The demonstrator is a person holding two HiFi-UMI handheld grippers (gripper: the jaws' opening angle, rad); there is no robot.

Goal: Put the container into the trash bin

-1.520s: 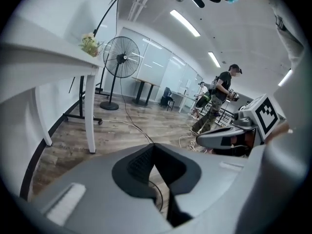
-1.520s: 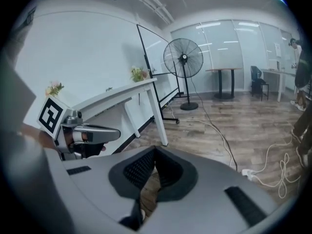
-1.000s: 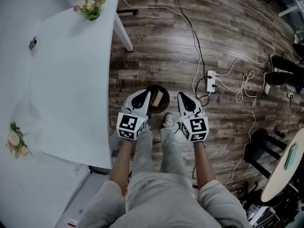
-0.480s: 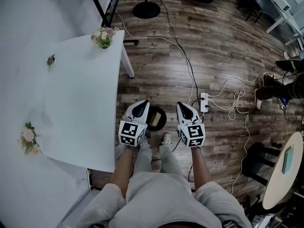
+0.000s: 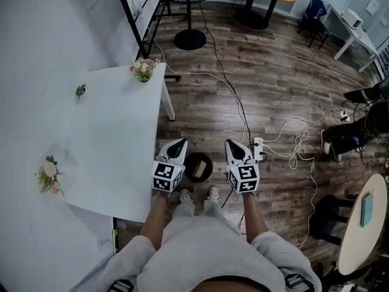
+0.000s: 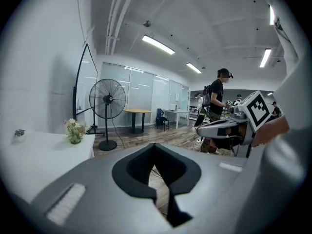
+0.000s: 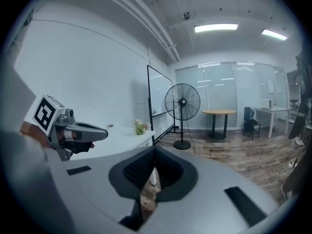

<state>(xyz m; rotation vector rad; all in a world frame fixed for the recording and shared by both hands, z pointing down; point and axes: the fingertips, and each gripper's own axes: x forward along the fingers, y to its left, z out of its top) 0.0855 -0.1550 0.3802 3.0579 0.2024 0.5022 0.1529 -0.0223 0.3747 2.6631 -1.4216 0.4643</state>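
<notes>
Holding left gripper (image 5: 180,142) and right gripper (image 5: 230,143) side by side, both squeezed shut with nothing inside. Down between them on the wood floor (image 5: 273,96), black trash bin (image 5: 188,160) with the tan container (image 5: 200,170) lying in it.

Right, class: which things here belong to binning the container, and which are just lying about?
Job in hand:
- container, already inside the bin
- bin
- left tool and right tool, both shut and empty

Just lying about:
- table
- flowers
- fan
- power strip
</notes>
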